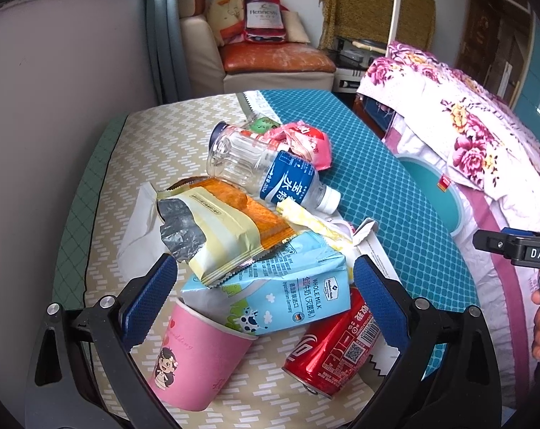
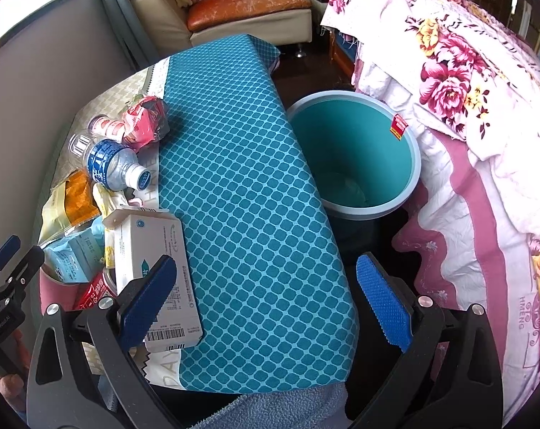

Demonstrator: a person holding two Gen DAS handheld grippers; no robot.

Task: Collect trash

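Trash is piled on the table. In the left wrist view a blue milk carton (image 1: 291, 286) lies partly inside a pink paper cup (image 1: 198, 350), beside a red can (image 1: 334, 339), a yellow snack wrapper (image 1: 212, 236), a clear water bottle (image 1: 270, 171) and a pink wrapper (image 1: 305, 139). My left gripper (image 1: 266, 300) is open, its blue pads either side of the carton without touching it. My right gripper (image 2: 266, 304) is open over the teal table cover (image 2: 241, 178), nothing between its pads. A white box (image 2: 155, 268) lies by its left finger. The teal bin (image 2: 355, 153) stands on the floor right of the table.
A bed with a pink floral quilt (image 2: 466, 125) presses against the bin's right side. A sofa with an orange cushion (image 1: 273, 57) stands beyond the table. A grey wall (image 1: 55, 107) runs along the table's left edge. A blue towel (image 2: 277, 411) lies at the near edge.
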